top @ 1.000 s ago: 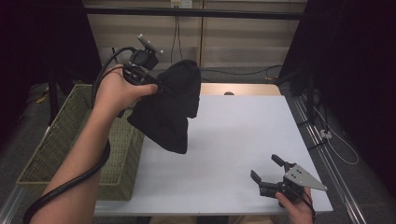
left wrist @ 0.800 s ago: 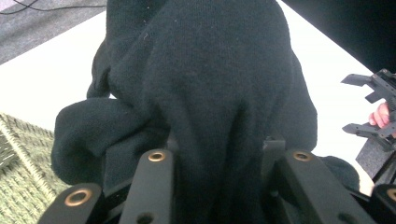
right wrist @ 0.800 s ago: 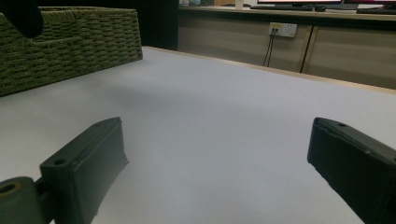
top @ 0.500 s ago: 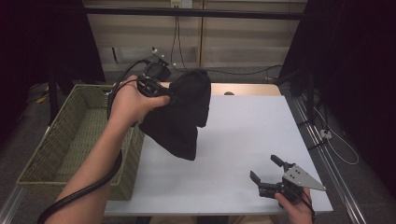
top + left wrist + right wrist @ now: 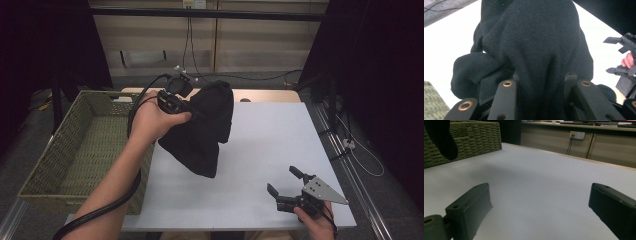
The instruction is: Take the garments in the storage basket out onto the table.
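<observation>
Left tongs (image 5: 192, 111): in my left hand (image 5: 155, 117), clamped on a black knitted garment (image 5: 202, 127), raised above the bench.
Garment: hangs bunched from my left tongs over the white bench (image 5: 270, 140), just beside the basket, its lower end clear of the surface.
Right tongs (image 5: 287, 187): jaws spread wide, low over the bench's near right corner, gripping nothing.
Basket (image 5: 75, 145): green woven, at the bench's left edge.
</observation>
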A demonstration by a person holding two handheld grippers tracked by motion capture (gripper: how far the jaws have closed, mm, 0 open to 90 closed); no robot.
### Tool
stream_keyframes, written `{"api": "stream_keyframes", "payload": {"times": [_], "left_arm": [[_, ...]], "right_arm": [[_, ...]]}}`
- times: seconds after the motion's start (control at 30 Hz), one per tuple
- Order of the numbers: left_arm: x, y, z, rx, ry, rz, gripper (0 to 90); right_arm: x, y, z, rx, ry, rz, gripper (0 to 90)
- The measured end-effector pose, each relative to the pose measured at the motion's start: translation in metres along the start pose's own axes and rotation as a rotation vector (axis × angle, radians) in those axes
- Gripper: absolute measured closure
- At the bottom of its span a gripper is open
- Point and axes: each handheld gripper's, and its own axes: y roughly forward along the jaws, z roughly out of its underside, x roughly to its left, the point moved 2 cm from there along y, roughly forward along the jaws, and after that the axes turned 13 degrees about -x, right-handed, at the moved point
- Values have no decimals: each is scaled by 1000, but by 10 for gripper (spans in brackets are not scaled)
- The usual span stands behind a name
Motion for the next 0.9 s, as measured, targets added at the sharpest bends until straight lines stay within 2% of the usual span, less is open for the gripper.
{"api": "stream_keyframes", "payload": {"times": [0.53, 0.9], "left_arm": [[-8, 29, 20, 4, 14, 8, 664], [-12, 47, 33, 1, 3, 22, 663]], "right_arm": [[0, 0, 1, 3, -2, -3, 32], [0, 1, 1, 3, -4, -5, 32]]}}
